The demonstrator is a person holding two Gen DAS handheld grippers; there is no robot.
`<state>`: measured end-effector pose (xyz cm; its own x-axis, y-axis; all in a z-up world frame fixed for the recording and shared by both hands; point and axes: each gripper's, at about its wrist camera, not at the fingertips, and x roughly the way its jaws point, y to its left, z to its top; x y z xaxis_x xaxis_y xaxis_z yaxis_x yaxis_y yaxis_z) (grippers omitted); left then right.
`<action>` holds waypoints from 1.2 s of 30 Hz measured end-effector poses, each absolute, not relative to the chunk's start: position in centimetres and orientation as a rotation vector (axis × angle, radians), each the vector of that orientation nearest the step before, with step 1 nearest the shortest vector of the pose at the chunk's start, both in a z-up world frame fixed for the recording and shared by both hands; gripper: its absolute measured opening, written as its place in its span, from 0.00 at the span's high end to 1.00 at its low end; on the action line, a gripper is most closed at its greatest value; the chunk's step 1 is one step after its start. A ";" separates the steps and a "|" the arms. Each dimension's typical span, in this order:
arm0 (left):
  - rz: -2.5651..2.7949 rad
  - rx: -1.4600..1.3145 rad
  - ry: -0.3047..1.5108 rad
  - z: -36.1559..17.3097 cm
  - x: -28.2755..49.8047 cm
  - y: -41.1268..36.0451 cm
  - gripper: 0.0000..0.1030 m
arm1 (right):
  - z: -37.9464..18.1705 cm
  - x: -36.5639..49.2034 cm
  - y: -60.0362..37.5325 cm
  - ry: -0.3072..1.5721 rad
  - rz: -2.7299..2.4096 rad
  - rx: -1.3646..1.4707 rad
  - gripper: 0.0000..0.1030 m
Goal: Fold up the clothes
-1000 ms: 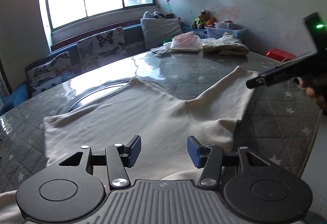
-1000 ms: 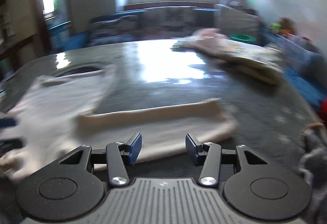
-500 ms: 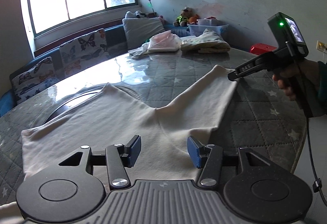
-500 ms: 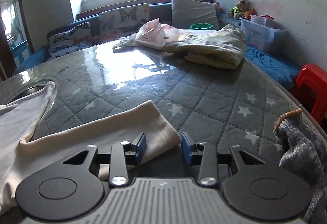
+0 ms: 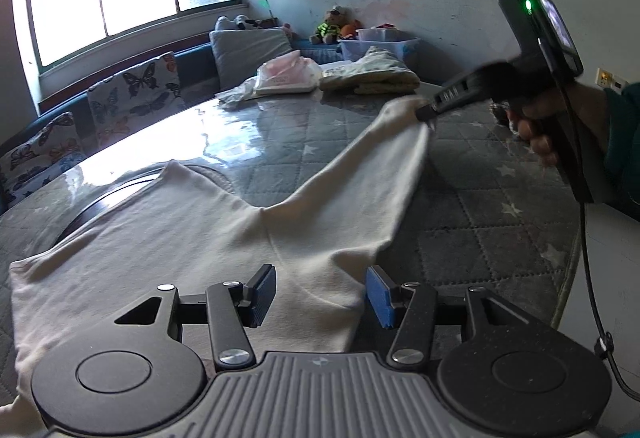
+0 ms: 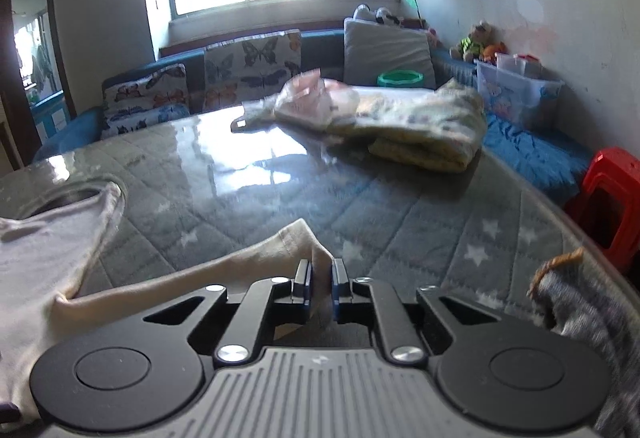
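Observation:
A cream long-sleeved shirt (image 5: 172, 238) lies spread on the grey quilted table (image 5: 500, 222). Its right sleeve (image 5: 360, 182) stretches toward the far right and its cuff end is lifted off the table. My right gripper (image 6: 320, 284) is shut on that sleeve cuff (image 6: 304, 250); in the left wrist view the same gripper (image 5: 424, 115) pinches the cuff, held by a hand (image 5: 536, 130). My left gripper (image 5: 320, 296) hovers open over the shirt's near hem, with nothing between its blue pads (image 5: 378, 296).
Folded yellowish cloth (image 6: 424, 134) and a pink bag (image 6: 316, 98) sit at the table's far side. A grey knitted item (image 6: 580, 302) hangs at the right edge. A red stool (image 6: 608, 198) stands beyond it. A butterfly-cushioned bench (image 6: 240, 66) runs under the window.
My right gripper has closed on the sleeve cuff and raised it off the table. The left gripper stays open over the hem.

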<state>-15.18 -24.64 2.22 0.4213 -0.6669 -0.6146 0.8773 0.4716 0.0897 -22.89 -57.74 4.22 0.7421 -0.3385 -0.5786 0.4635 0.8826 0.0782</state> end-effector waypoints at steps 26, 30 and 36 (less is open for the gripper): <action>-0.821 0.253 0.619 4.8 -12.3 -20.6 0.14 | 3.1 -23.4 -56.5 0.634 -0.465 0.184 0.62; -0.748 0.228 0.637 5.1 -11.9 -19.1 0.05 | 4.0 -23.6 -54.4 0.621 -0.407 0.150 0.53; -0.651 0.215 0.719 4.1 -10.8 -18.1 0.00 | 3.8 -22.9 -49.8 0.638 -0.223 0.109 0.35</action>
